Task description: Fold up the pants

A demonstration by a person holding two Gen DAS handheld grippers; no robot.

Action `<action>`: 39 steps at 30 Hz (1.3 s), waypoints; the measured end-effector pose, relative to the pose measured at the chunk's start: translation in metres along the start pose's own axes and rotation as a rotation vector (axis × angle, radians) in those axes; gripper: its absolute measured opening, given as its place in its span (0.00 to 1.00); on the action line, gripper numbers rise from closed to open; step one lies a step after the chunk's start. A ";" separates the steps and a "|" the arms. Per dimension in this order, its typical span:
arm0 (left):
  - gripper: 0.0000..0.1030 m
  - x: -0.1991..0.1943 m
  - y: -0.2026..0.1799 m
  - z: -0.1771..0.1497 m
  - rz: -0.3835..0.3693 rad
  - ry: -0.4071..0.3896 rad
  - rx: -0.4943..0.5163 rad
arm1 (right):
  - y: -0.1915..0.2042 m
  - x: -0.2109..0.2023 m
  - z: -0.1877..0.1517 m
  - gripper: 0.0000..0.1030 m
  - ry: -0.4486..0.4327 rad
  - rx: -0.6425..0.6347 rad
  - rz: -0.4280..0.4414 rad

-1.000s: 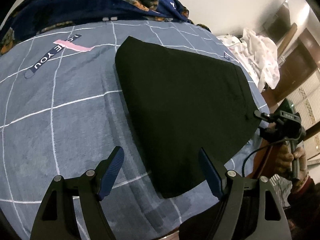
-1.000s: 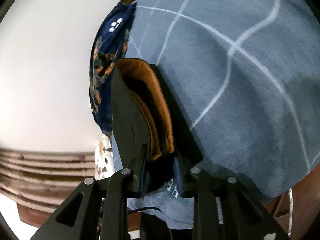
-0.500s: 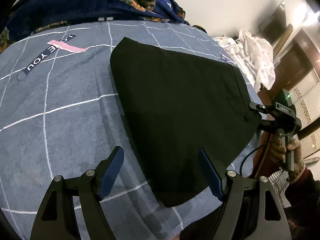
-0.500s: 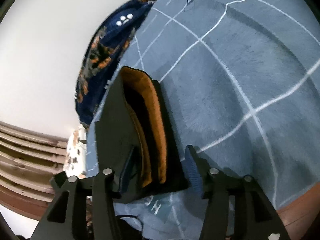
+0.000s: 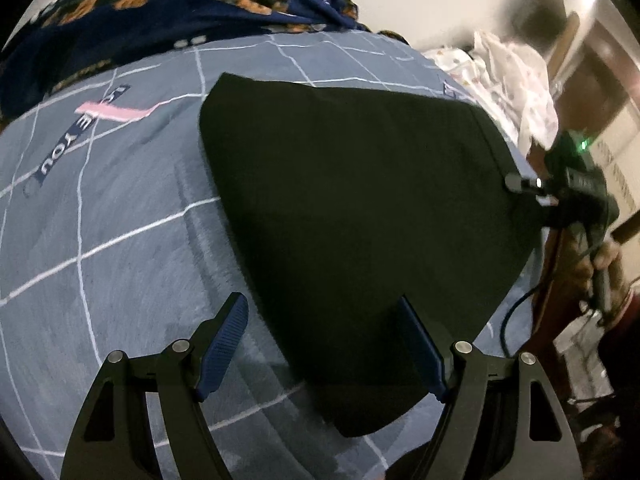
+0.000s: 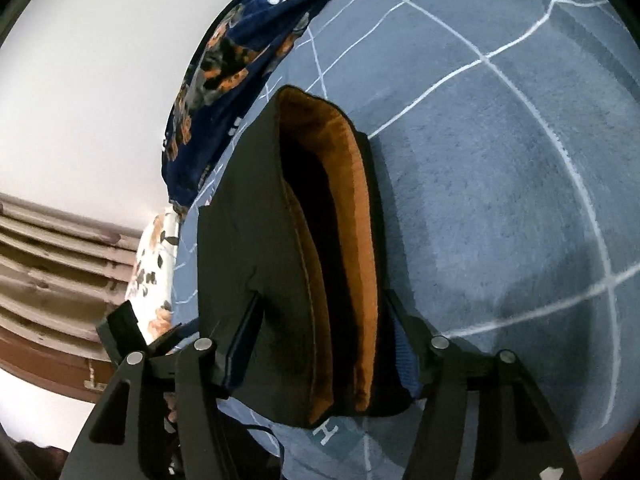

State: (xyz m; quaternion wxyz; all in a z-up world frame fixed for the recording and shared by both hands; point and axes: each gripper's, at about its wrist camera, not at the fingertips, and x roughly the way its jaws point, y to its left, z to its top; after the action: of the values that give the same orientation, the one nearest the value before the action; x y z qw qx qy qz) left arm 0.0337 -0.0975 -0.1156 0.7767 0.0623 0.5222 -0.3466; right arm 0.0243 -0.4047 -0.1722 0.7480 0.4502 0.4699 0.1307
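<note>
— On the grey checked bedspread (image 5: pixel 120 216) the black pants (image 5: pixel 360 208) lie as a flat folded slab, one corner near the left gripper (image 5: pixel 324 344). Which step is this, by your reading?

— The release after a fold, I'd judge. The right gripper (image 6: pixel 320 340) sits at the far edge of the bundle, and its jaws are opening; the stacked edge with the orange lining (image 6: pixel 352 240) is between them, but the pads no longer seem to press it.

— And the left one?

— Its jaws stand well apart with nothing clamped. It hovers above the near corner of the pants; the right-hand blue pad (image 5: pixel 420 344) overlaps the cloth in the view, the other is over bare bedspread. I cannot tell whether either pad touches.

— So what does the next move call for?

— Probably drawing the right gripper back without dragging the layers, so the stack stays square. If another fold is wanted, the left would have to come down on the near corner and close on every layer, not only the top one.

— Anything nearby to mind?

— The dark floral blanket (image 5: pixel 160 12) lies beyond the pants, well apart.
</note>
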 end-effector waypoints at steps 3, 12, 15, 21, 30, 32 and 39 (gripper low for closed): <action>0.75 0.002 -0.008 0.002 0.029 -0.003 0.044 | 0.001 0.002 0.005 0.56 0.010 -0.007 -0.002; 0.75 0.009 -0.011 0.007 0.058 0.001 0.064 | 0.007 0.005 0.008 0.66 0.023 -0.047 -0.005; 0.75 0.011 -0.011 0.009 0.060 0.002 0.061 | 0.006 0.004 0.007 0.66 0.019 -0.049 0.000; 0.75 0.014 -0.011 0.011 0.073 0.000 0.066 | 0.008 0.004 0.007 0.66 0.018 -0.056 0.001; 0.78 0.018 -0.009 0.015 0.081 0.000 0.065 | 0.008 0.003 0.004 0.67 0.013 -0.060 0.005; 0.78 0.019 -0.008 0.016 0.081 0.000 0.063 | 0.009 0.003 0.004 0.67 0.013 -0.062 0.007; 0.78 0.020 -0.008 0.017 0.078 0.003 0.060 | 0.009 0.003 0.002 0.67 0.008 -0.074 0.009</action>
State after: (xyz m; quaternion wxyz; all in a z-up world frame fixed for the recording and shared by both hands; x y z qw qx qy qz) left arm 0.0465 -0.1207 -0.1230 0.7866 0.1063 0.5099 -0.3317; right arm 0.0296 -0.3992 -0.1660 0.7616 0.4240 0.4655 0.1531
